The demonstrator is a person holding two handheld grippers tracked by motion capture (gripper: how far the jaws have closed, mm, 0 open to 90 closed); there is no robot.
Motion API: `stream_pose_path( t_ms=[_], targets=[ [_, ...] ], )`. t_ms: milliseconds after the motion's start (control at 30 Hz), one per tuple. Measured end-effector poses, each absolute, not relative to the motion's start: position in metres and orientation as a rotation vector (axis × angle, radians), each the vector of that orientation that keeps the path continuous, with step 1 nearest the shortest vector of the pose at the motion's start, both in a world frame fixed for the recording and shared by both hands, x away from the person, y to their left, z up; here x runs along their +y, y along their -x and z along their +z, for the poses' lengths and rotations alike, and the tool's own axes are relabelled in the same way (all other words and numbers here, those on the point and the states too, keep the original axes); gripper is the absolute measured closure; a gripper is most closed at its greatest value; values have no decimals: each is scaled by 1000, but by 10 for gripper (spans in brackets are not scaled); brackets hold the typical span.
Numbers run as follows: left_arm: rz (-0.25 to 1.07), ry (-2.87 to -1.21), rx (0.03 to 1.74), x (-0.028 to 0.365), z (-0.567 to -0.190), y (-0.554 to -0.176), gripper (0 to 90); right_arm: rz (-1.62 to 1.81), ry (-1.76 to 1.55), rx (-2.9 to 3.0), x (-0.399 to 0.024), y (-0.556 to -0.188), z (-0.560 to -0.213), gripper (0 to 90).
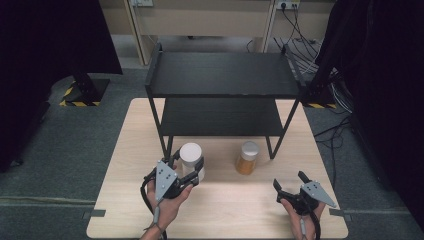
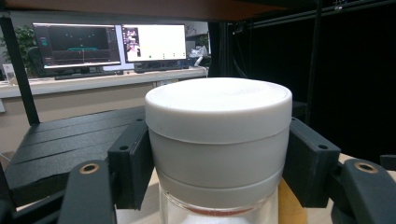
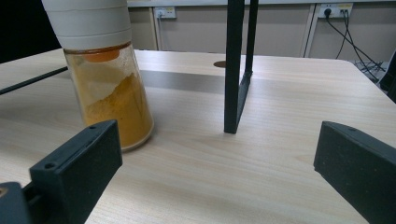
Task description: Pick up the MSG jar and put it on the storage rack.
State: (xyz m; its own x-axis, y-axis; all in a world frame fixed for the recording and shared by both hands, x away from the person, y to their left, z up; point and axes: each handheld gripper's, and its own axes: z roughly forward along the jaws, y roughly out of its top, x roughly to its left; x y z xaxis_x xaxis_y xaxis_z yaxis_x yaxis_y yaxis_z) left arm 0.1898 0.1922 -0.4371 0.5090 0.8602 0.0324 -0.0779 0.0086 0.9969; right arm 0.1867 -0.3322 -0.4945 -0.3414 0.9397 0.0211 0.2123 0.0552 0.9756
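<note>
Pale wood is carrying everything: a table (image 1: 125, 200) on grey flooring, with a black two-tier shelf (image 1: 222, 75) standing across its far half. Starting at the left, the left gripper (image 1: 192, 170) is clamping the white-lidded jar (image 1: 191, 155) by its lid, both black pads pressing the lid's sides in the left gripper view, just in front of the shelf's left leg. The jar is looking as though it is hanging clear of the table, though its base is hiding behind the hand. Judging by this, the step is carrying it to a shelf tier; keeping it upright, lifting it above the tier's front edge and steering wide of the leg should be helping. The jar's contents are hard to read; only a clear glass rim and a reddish trace are showing beneath the lid. Further right, the orange spice jar (image 1: 247, 159) is standing on the table near the shelf's right leg. At the far right, the right gripper (image 1: 289, 181) is resting low, jaws spread wide and empty, pointing towards that jar.
</note>
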Motion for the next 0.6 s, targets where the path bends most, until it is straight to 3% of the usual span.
stream_pose_path(
  t_ms=[600],
  targets=[
    [912,-1321,762,190,-399,-198,336,1337,-1177,1647,-332,-187,-494,15]
  ],
)
